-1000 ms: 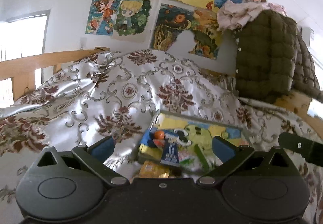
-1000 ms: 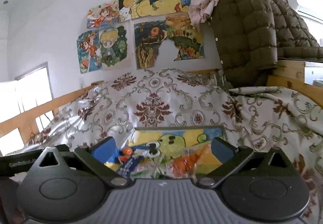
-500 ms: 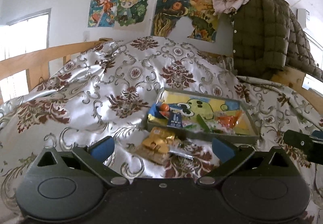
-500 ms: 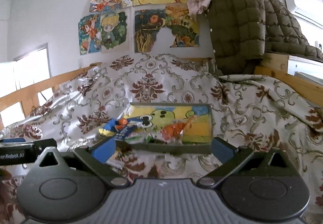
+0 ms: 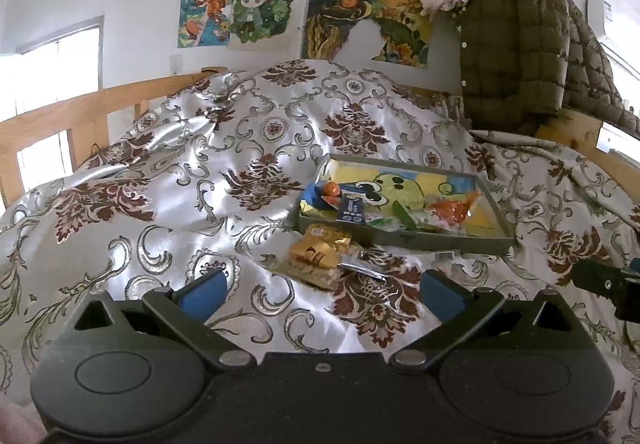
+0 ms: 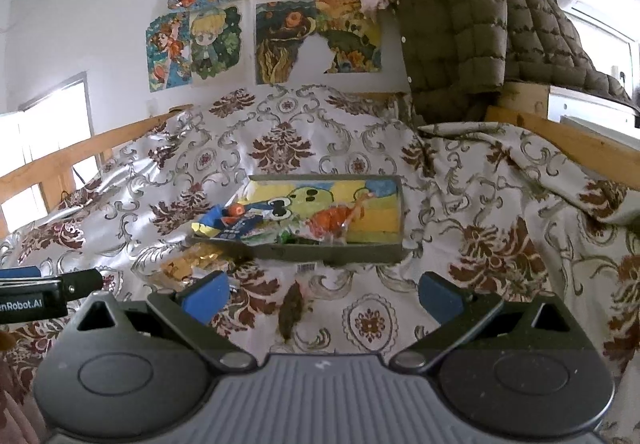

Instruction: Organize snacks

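Here both pairs of tongs hang spread wide and empty over the patterned bedspread (image 5: 168,212). The left gripper (image 5: 322,286), at the bottom of its frame, has the yellow snack packets (image 5: 320,254) just above the gap between its blue pads, probably lined up as the next thing to pick. The right gripper (image 6: 324,290) points at bare cloth below the tray (image 6: 328,254), with nothing between its pads; its tip also shows at the right edge of the left view.

The tray sits mid-frame in both views, tilted on the soft bedding. Inside lie a blue packet (image 5: 352,209) and a small orange ball (image 5: 331,188) at its left end, and an orange wrapper (image 5: 450,210) towards the right, over a cartoon lining. The yellow packets lie outside, touching the bedspread just below the tray's lower left corner, so the sorting looks unfinished.
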Available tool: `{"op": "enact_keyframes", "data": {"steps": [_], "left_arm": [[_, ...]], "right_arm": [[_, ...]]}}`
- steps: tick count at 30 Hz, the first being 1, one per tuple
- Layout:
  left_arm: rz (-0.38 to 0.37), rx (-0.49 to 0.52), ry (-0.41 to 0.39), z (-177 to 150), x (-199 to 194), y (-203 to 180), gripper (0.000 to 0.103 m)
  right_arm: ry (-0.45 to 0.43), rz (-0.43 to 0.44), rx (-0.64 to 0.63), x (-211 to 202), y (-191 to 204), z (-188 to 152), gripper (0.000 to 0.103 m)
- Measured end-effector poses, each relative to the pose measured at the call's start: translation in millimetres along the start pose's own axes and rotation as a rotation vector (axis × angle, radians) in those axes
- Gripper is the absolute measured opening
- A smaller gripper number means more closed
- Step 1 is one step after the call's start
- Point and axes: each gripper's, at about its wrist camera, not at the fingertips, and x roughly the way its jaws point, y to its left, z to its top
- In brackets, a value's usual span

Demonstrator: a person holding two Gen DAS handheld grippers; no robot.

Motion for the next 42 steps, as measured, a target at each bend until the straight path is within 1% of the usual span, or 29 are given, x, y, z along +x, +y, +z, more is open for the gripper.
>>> {"op": "enact_keyframes", "data": {"steps": [9,17,24,28,30,34,38,42], "left_arm": [[0.054,-0.013,0.022,-2.0,-1.3,0.7,0.102],[0.052,-0.04,0.034,-1.3,1.9,4.8,0.102],[0.054,-0.042,0.041,-1.6,4.0,4.4,0.102],[0.066,-0.061,0.048,-0.7,5.1,4.9,0.102],[0.072,-0.086,0.044,0.8,4.6,7.3,0.102],[0.079,-0.136,0.008,6.3,4.3,13.5,0.102],[0.099,-0.146,0.004,10.9,14.2,16.9,0.102],[0.107,-0.14,0.025,15.1,30.2,18.0,0.102]], "right_arm": [[0.042,-0.006,-0.003,1.6,4.6,-6.5,0.103],[0.058,-0.002,-0.052,3.0,18.5,-9.9,0.103],[0.087,-0.011,-0.061,8.2,21.3,-13.1,0.103],[0.099,0.022,-0.058,11.7,21.0,-11.3,0.103],[0.103,0.034,-0.07,15.2,22.6,-8.2,0.103],[0.111,0.053,-0.075,26.1,28.0,1.1,0.103],[0.133,0.076,-0.077,43.0,29.8,12.8,0.103],[0.163,0.078,-0.097,65.0,28.0,19.4,0.103]]}}
